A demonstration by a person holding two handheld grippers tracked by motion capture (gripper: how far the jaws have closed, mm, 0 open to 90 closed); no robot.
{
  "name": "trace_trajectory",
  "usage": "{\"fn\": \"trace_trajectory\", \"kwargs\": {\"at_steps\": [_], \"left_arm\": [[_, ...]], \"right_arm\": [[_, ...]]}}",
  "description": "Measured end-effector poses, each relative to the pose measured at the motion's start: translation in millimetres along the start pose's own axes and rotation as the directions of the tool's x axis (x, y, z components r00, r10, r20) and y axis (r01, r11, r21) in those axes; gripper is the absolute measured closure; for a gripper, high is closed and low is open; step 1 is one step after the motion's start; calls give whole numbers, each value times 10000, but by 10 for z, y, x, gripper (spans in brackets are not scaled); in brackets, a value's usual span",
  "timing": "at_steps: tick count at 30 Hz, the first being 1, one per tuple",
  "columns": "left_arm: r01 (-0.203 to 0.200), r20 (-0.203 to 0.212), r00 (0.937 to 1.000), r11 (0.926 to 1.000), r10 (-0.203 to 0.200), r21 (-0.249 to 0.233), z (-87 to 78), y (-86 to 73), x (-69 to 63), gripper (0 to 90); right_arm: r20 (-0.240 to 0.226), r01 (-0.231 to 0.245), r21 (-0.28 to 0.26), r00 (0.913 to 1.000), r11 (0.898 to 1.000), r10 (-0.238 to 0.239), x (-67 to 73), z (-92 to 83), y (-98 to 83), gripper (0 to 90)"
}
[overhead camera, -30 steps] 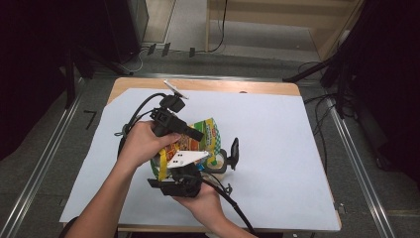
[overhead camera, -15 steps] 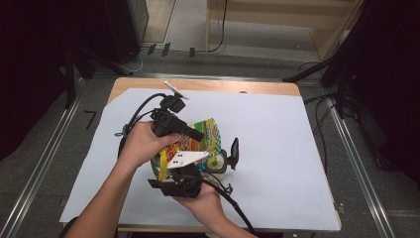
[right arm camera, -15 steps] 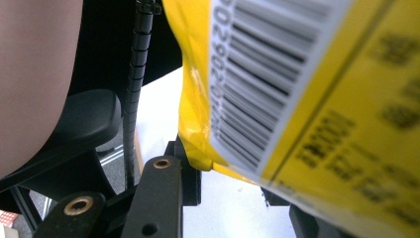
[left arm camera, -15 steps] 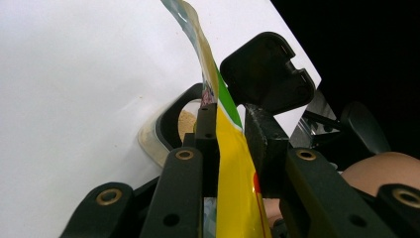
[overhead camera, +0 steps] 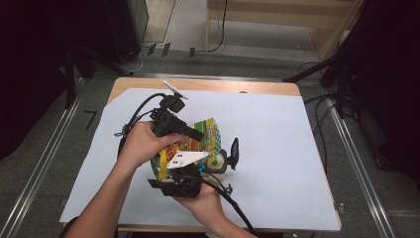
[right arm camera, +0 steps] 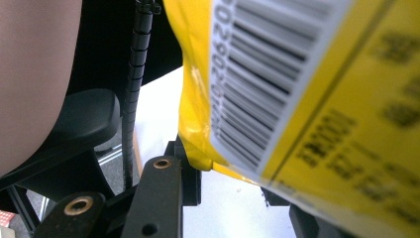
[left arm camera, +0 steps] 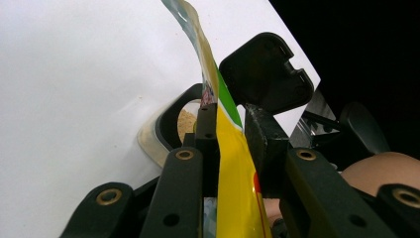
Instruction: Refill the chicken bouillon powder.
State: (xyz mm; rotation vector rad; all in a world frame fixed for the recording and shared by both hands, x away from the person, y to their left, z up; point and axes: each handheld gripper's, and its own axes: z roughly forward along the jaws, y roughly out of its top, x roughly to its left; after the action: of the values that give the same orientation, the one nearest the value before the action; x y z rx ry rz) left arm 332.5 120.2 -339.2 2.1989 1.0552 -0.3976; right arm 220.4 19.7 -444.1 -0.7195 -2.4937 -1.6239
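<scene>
We had the yellow snack bag (overhead camera: 190,144) lifted off the white sheet (overhead camera: 277,148) near the middle of the table (overhead camera: 208,85), held between both tools. Our left gripper (left arm camera: 229,131) was clenched on the bag's upper edge; in the left gripper view its two black jaws pinched the thin foil flat between them. Our right gripper (overhead camera: 182,171) held the bag from the near side, and in the right gripper view the barcode panel (right arm camera: 262,94) lay across the jaws with a folded corner sitting on the left jaw, so we judged it grasped there as well, though the right jaw was mostly covered by the bag.

As we read it, the work was opening the bag or pouring from it into the small clear container (left arm camera: 171,126) just to the right of the bag on the sheet. A tan, crumbly filling already lay in that container, so some of the pour seemed done. How much remained in the bag we could not judge.

Much was hidden. Our hands and the grey plate (overhead camera: 185,158) covered the bag's middle in the high view, so its mouth could not be seen, nor whether it was torn open. The printing on the bag was blurred. A black upright piece (overhead camera: 234,153) stood right of the container; we could not make out what it was.
</scene>
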Motion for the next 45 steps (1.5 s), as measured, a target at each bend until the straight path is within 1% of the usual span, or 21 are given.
{"fn": "trace_trajectory", "kwargs": {"at_steps": [15,18,19,24,27,38,45], "left_arm": [[-41,-7,10000,10000,41,27,-5,-1,-2,772],[-74,6,10000,10000,74,1,-9,-2,-2,773],[-10,11,10000,10000,10,-55,-12,-3,-7,773],[-14,-45,10000,10000,14,-26,-11,-6,-13,773],[-15,-27,10000,10000,15,-91,-17,-8,-18,772],[-110,-46,9999,9999,109,-93,-35,-14,-30,769],[-89,-74,9999,9999,88,-49,-32,-12,-25,770]], "right_arm": [[-3,0,-11,10000,10000,0,5,1,0,680],[33,41,2,10000,10000,-41,5,0,1,680],[63,90,9,9999,10000,-90,2,-2,2,680],[30,67,-6,10000,10000,-67,9,1,1,680],[50,121,6,9999,9999,-121,5,-3,4,680],[163,311,15,9994,9995,-311,-1,3,1,680],[152,302,29,9994,9995,-302,-1,-4,2,680]]}}
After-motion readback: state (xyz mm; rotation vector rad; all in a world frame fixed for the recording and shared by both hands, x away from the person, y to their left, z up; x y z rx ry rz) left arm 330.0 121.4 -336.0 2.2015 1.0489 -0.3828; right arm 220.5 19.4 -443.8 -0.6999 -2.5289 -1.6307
